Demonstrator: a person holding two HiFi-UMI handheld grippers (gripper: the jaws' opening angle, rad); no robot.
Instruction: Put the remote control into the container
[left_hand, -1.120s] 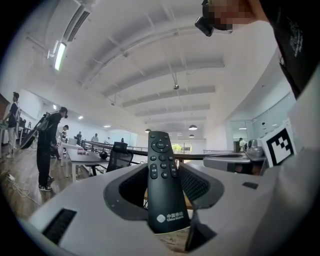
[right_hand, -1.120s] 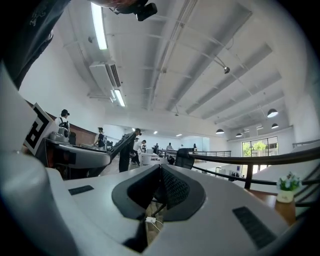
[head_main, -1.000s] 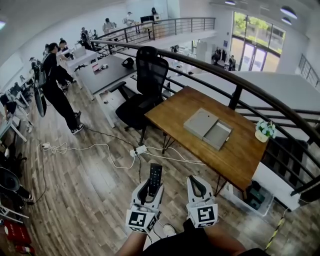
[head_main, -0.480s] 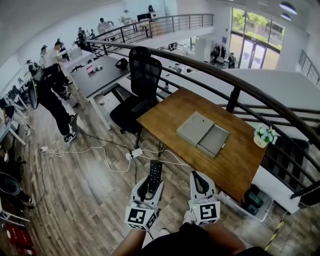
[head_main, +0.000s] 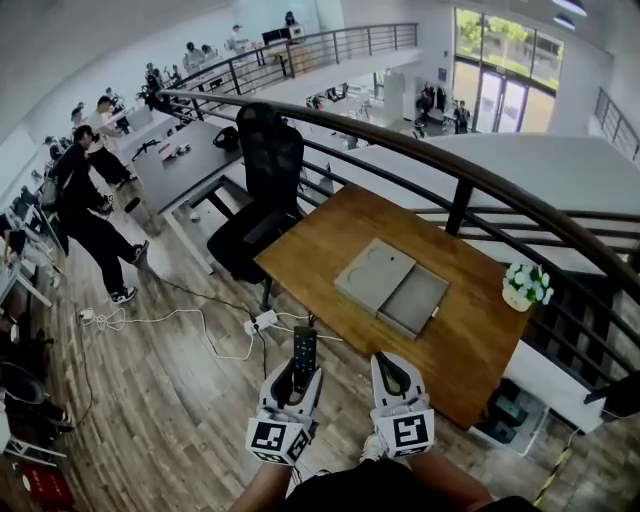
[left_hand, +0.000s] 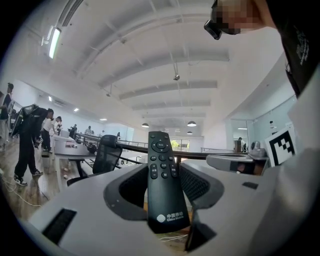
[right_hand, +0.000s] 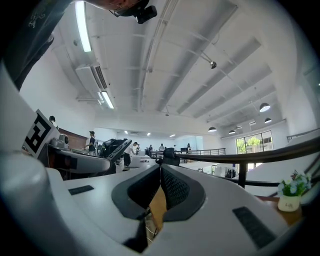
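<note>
Place: large open-plan office.
Just ahead of the left hand-held gripper (head_main: 296, 372): wooden surface (head_main: 320, 235), black office chair (head_main: 262, 170), curved metal railing (head_main: 460, 205).
Further ahead, to its left: grey desks (head_main: 180, 165), people (head_main: 85, 205) standing nearby.
Far ahead, to its right: tall windows (head_main: 490, 45).

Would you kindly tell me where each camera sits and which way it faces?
Head view: on the person's head, facing forward and steeply down at the table and container; forearms, left gripper and right gripper show.
Left gripper view: on the left gripper, facing level along its jaws, which grip the remote control; the person's shirt shows.
Right gripper view: on the right gripper, facing level along its shut jaws toward the railing and plant.
Shared: head and left gripper views both show remote control and chair.
</note>
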